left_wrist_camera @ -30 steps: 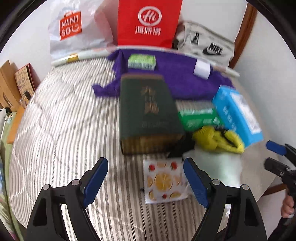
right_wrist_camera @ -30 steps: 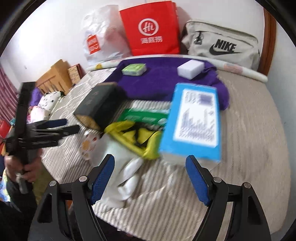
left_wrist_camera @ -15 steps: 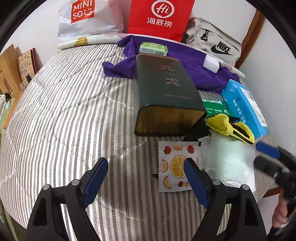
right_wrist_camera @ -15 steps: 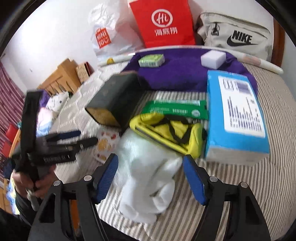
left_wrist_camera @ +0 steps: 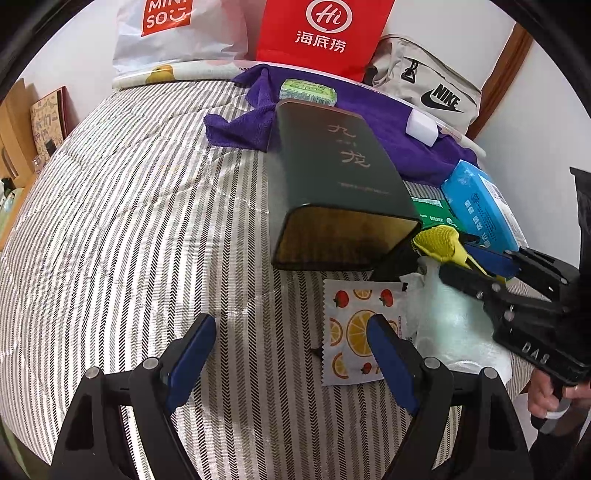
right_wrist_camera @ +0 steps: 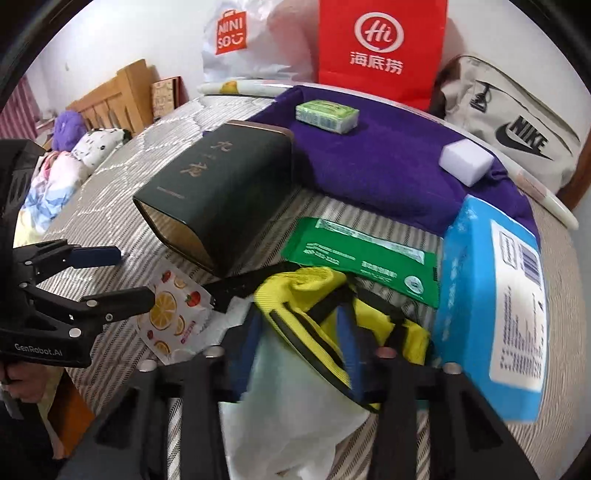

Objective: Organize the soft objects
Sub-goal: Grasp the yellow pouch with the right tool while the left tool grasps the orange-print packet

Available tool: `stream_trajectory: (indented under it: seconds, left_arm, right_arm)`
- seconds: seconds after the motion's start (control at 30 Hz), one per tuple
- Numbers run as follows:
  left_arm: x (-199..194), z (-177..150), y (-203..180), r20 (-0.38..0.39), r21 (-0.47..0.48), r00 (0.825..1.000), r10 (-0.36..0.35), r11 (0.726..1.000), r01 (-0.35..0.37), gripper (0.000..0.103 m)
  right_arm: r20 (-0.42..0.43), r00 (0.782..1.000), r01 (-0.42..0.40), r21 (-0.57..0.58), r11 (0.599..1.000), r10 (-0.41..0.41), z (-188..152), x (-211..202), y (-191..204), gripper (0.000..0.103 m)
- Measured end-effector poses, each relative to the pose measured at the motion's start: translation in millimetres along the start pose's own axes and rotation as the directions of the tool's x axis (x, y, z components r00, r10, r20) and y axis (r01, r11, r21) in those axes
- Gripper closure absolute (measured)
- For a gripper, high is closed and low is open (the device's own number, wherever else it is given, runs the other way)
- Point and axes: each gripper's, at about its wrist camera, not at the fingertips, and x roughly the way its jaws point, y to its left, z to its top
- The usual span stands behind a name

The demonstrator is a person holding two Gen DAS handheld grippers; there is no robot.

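Bright daylight; foreground blurred (fisheye)

Counting what is lying on the striped bed and leaning behind it

Sitting on the bed are one dark green tin box (left_wrist_camera: pixel 340 177), one purple towel (right_wrist_camera: pixel 384 162), one green soap-like packet (right_wrist_camera: pixel 327 115), one white sponge block (right_wrist_camera: pixel 466 161), one blue tissue pack (right_wrist_camera: pixel 491 306), one green wipes pouch (right_wrist_camera: pixel 362 254), one yellow-and-black bag (right_wrist_camera: pixel 314 314), one white plastic bag (left_wrist_camera: pixel 454 325) and one fruit-print sachet (left_wrist_camera: pixel 354 325). Leaning at the wall are three bags: one white Miniso bag (left_wrist_camera: pixel 173 33), one red Hi bag (left_wrist_camera: pixel 321 33), one beige Nike bag (left_wrist_camera: pixel 428 88). Two grippers are showing: the left gripper (left_wrist_camera: pixel 291 354) and the right gripper (right_wrist_camera: pixel 301 350).
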Motion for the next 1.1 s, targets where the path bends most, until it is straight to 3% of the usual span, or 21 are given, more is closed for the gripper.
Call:
stream_trajectory:
  seconds: [0.2,0.4,0.47,0.5,0.6,0.7,0.8,0.93,1.1]
  left_arm:
    - [0,2,4,0.001,-0.012,1.0,-0.02,1.0,0.02,0.021]
    - [0,5,8,0.0,-0.024,0.999,-0.047,0.999,0.047,0.021]
    - [0,5,7,-0.002,-0.021,0.999,-0.05,0.999,0.049,0.021]
    - [1,5,7,-0.003,-0.018,0.999,-0.05,0.999,0.05,0.021]
    - [2,5,3,-0.006,-0.001,0.998,-0.055,0.998,0.055,0.021]
    - [4,5,-7,-0.011,0.025,0.997,-0.071,0.997,0.071,0.021]
    - [10,4,-18,-0.011,0.056,1.0,-0.021,0.998,0.022,0.021]
    - [14,4,-30,0.002,0.109,0.999,0.054,0.993,-0.054,0.02]
    - [17,5,-43,-0.016,0.141,0.998,0.055,0.989,-0.052,0.019]
  right_arm:
    - [0.031,0.998,0.06,-0.025,0.998,-0.059,13,-22,-4,0.07]
    - [-0.047,0.993,0.102,-0.074,0.992,-0.106,18,3,-1,0.071]
    - [-0.057,0.992,0.106,-0.081,0.991,-0.111,15,11,0,0.083]
    - [-0.052,0.993,0.101,-0.077,0.992,-0.106,15,12,-1,0.083]
    - [0.013,0.995,0.102,-0.074,0.992,-0.102,16,-2,-1,0.093]
    - [0.09,0.995,0.042,-0.029,0.999,-0.04,19,-27,-6,0.095]
    - [0.151,0.989,0.004,0.004,1.0,-0.005,18,-50,-11,0.096]
    - [0.2,0.98,0.006,0.037,0.999,-0.013,10,-75,-18,0.096]
    - [0.248,0.968,0.021,0.085,0.996,-0.041,-1,-105,-33,0.096]
